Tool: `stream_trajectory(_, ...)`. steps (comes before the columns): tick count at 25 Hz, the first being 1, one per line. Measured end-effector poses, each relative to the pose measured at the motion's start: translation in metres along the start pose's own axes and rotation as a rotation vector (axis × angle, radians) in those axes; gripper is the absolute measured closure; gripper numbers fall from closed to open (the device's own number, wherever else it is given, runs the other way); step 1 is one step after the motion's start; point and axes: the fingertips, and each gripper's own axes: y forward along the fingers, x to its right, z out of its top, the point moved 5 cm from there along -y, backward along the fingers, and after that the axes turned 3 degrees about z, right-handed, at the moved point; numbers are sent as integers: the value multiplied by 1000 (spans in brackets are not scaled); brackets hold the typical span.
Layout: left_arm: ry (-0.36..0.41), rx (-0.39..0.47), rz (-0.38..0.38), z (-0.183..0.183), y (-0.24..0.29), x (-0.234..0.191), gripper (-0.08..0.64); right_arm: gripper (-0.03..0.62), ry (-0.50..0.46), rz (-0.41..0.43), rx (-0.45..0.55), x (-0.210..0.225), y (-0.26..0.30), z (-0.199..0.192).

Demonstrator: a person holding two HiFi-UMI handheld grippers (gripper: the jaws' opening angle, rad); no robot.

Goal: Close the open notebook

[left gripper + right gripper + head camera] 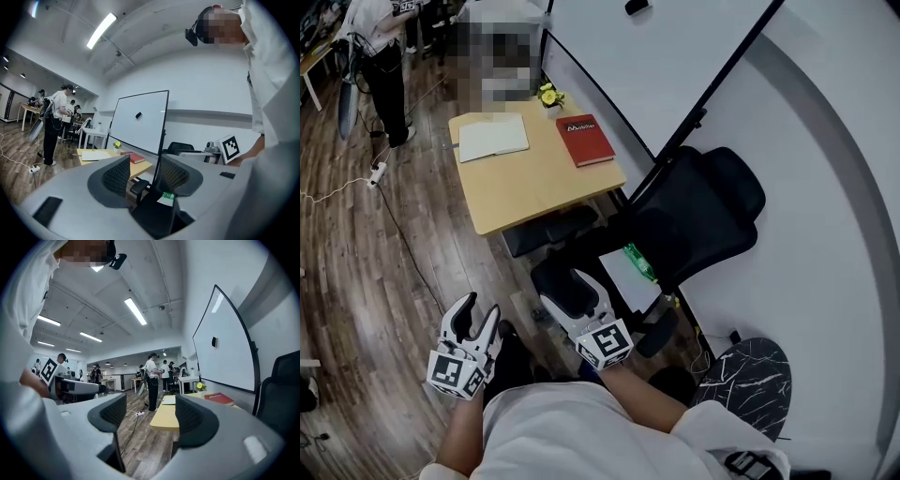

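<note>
Hanging low by the person's body, the left gripper [476, 317] and the right gripper [569, 292] both have their jaws spread, with nothing held between either pair. The open notebook [493, 138] lies well ahead of both, pale pages up, on the far-left part of a yellow wooden table [534, 187]; neither tool is near it. Beyond the right gripper, on the same tabletop, rests a closed red book [584, 140], apart from the notebook. Past the two, at the table's far edge, stands a small pot of yellow flowers [548, 96].

Between the grippers and the table stands a black office chair [703, 211], with a white sheet [628, 279] on its seat just ahead of the right gripper. A second dark chair [551, 229] is tucked under the table's near edge. A whiteboard [628, 56] on a black stand runs along the right gripper's outer side. Out past the left gripper, a power strip [378, 172] lies on the wood floor [375, 272], and a standing person [380, 56] is farther off.
</note>
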Motion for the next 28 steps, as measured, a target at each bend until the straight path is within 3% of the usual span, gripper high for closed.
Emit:
stream_trajectory(9, -3, -1, -50, 31, 66, -83, 364, 262, 3, -21, -14, 34, 102, 16)
stream_trajectory(16, -26, -27, -81, 35, 113, -141, 364, 263, -17, -40, -15, 63, 173, 21)
stream_trajectory(25, -28, -44, -60, 38, 169, -198, 364, 263, -47, -40, -21, 103, 232, 28)
stream_trajectory(28, 5, -66, -39, 38, 194, -217, 364, 264, -33, -34, -28, 124, 257, 22)
